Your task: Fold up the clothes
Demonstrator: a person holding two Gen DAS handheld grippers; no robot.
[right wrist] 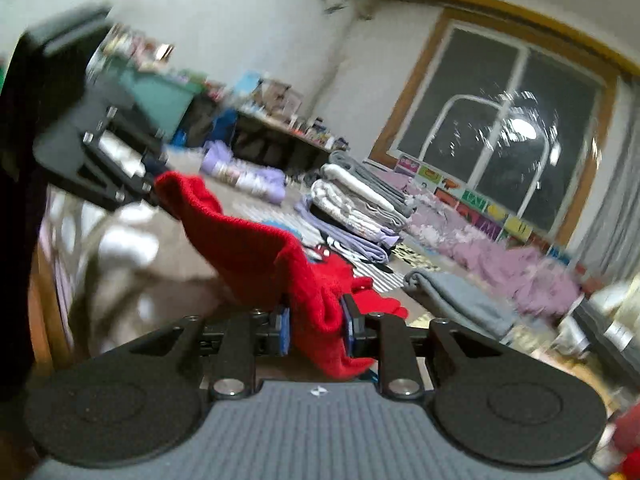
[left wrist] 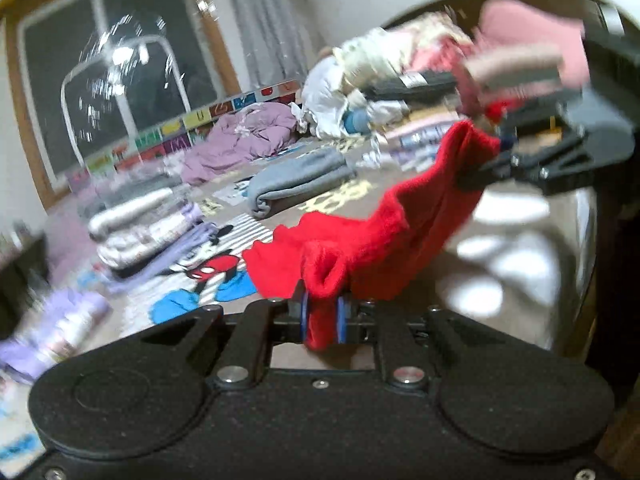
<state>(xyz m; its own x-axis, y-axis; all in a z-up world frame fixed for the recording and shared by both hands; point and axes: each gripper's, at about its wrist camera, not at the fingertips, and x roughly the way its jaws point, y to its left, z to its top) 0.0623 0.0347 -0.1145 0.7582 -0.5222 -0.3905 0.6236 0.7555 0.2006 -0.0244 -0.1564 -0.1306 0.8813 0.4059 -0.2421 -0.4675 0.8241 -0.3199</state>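
The left tool [left wrist: 323,316] pinches one end of a red garment [left wrist: 384,228], and the right tool [right wrist: 316,330] is clamped on its other end, so the cloth hangs stretched between them above the floor. Beyond it lie a folded grey cloth [left wrist: 296,186], a stack of folded clothes [right wrist: 360,210] and, blurred, what looks like a purple heap [left wrist: 248,136] under the window [right wrist: 500,128].

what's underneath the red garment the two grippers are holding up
The red garment hangs between the left gripper and right gripper. Below it lies the cartoon mat. The floor directly under the cloth is hidden.
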